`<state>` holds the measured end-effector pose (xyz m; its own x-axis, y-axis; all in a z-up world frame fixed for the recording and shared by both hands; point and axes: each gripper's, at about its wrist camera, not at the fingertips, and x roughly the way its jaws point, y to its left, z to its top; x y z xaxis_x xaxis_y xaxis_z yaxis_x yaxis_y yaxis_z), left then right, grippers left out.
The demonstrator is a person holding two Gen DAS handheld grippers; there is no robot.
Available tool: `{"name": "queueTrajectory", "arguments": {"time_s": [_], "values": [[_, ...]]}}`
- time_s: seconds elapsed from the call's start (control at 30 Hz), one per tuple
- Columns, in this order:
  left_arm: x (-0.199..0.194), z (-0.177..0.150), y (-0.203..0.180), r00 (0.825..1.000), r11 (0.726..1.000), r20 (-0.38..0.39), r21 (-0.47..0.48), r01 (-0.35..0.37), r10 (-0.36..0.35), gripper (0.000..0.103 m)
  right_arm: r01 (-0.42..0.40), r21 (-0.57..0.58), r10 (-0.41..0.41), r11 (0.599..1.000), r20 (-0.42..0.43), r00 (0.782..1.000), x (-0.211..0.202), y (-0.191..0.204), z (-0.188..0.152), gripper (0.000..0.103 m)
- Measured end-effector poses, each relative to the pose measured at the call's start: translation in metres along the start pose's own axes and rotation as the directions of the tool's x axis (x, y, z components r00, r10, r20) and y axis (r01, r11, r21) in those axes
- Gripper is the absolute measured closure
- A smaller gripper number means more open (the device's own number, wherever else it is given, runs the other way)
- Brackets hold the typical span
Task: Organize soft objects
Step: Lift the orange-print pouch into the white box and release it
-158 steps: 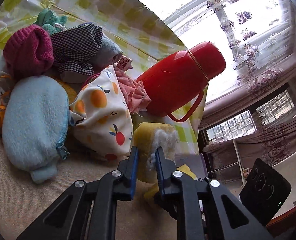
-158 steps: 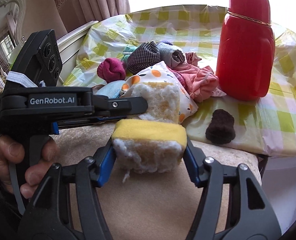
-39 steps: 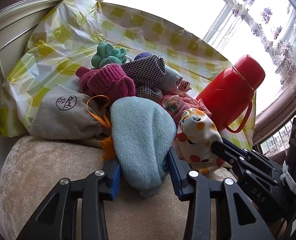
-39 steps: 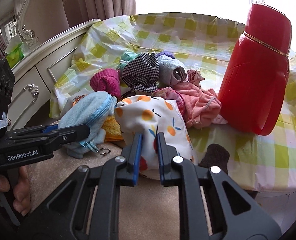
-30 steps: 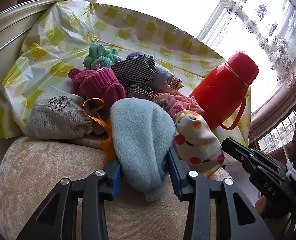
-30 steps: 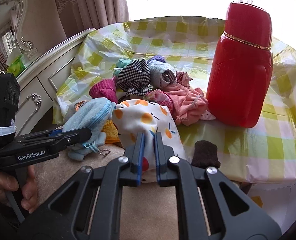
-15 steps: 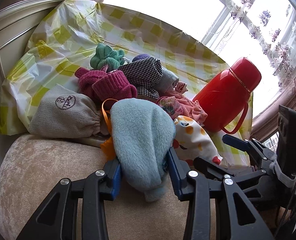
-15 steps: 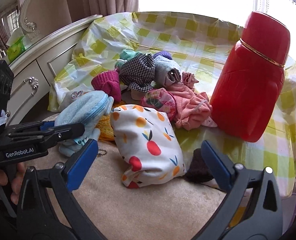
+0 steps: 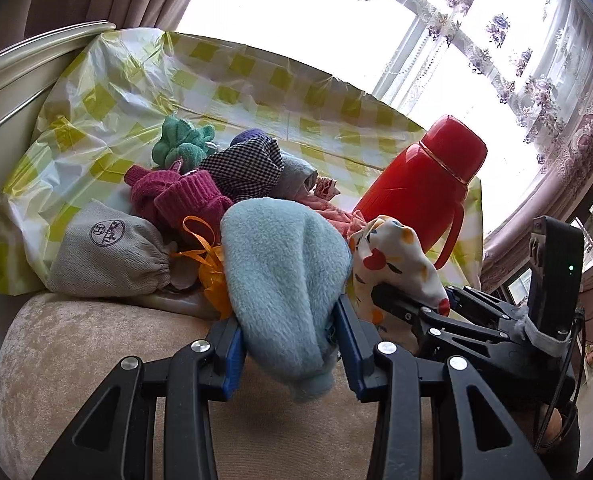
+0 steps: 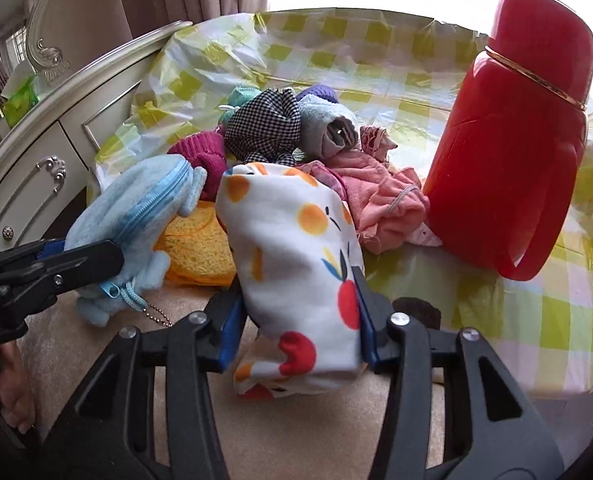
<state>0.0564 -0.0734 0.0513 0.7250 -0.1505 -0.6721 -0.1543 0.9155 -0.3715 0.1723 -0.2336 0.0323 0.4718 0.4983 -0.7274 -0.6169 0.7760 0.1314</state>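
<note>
While L hand-held gripper [image 9: 288,354] clamps blue pouch [image 9: 282,284] over cushion [image 9: 84,344], R hand-held gripper [image 10: 296,332] clamps fruit-print bag [image 10: 296,264] just beside it; flask [image 10: 512,152] ahead-right of R.

You have two grippers in play: the left gripper [image 9: 290,354] and the right gripper [image 10: 298,330]. Before you sit three pouches: one blue pouch [image 9: 284,284], one fruit pouch [image 10: 296,264] and one grey pouch [image 9: 104,256]. You can count one red flask [image 10: 512,160], one checked tablecloth [image 9: 136,80] and one beige cushion [image 9: 76,360]. In the heap you see one magenta knit [image 9: 180,198], one green knit [image 9: 182,144], one gingham cloth [image 10: 268,124], one pink cloth [image 10: 380,204], one yellow sponge [image 10: 200,248] and one dark sponge [image 10: 416,312].
</note>
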Motion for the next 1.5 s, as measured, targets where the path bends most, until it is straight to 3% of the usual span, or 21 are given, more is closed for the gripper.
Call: {"name": "queueTrajectory", "arguments": {"time_s": [0.2,0.43,0.63,0.9,1.07,1.23,1.27,1.33,1.4,1.5], "values": [[0.001,0.003,-0.026,0.999,0.998,0.005,0.055,0.036,-0.036,0.061,-0.003,0.1,-0.005,0.995,0.081,0.997,-0.045,-0.03,-0.005,0.053],[0.009,0.004,-0.069,0.994,0.983,-0.005,0.151,0.108,-0.109,0.061,0.099,0.252,-0.131,0.963,0.115,0.985,-0.101,-0.093,-0.028,0.053],[0.025,-0.004,-0.118,0.98,0.95,-0.062,0.242,0.198,-0.188,0.061,0.234,0.388,-0.276,0.892,0.057,0.959,-0.136,-0.154,-0.064,0.053],[0.052,-0.026,-0.192,0.94,0.89,-0.188,0.311,0.332,-0.285,0.061,0.322,0.511,-0.351,0.797,-0.042,0.936,-0.157,-0.207,-0.116,0.052],[0.072,-0.045,-0.228,0.913,0.867,-0.276,0.319,0.383,-0.302,0.061,0.34,0.557,-0.358,0.757,-0.082,0.93,-0.163,-0.222,-0.14,0.051],[0.086,-0.057,-0.256,0.898,0.845,-0.318,0.344,0.409,-0.305,0.058,0.349,0.586,-0.364,0.731,-0.099,0.926,-0.167,-0.234,-0.155,0.051],[0.09,-0.06,-0.259,0.899,0.846,-0.32,0.347,0.406,-0.301,0.054,0.349,0.59,-0.363,0.728,-0.1,0.926,-0.167,-0.235,-0.157,0.051],[0.102,-0.065,-0.264,0.899,0.847,-0.338,0.355,0.395,-0.277,0.036,0.35,0.596,-0.363,0.723,-0.104,0.926,-0.164,-0.239,-0.158,0.051],[0.114,-0.068,-0.263,0.909,0.863,-0.345,0.358,0.356,-0.232,0.036,0.349,0.6,-0.36,0.72,-0.107,0.927,-0.164,-0.241,-0.159,0.051],[0.12,-0.069,-0.254,0.91,0.881,-0.356,0.333,0.337,-0.213,0.036,0.344,0.602,-0.352,0.72,-0.11,0.93,-0.16,-0.241,-0.161,0.05]]}}
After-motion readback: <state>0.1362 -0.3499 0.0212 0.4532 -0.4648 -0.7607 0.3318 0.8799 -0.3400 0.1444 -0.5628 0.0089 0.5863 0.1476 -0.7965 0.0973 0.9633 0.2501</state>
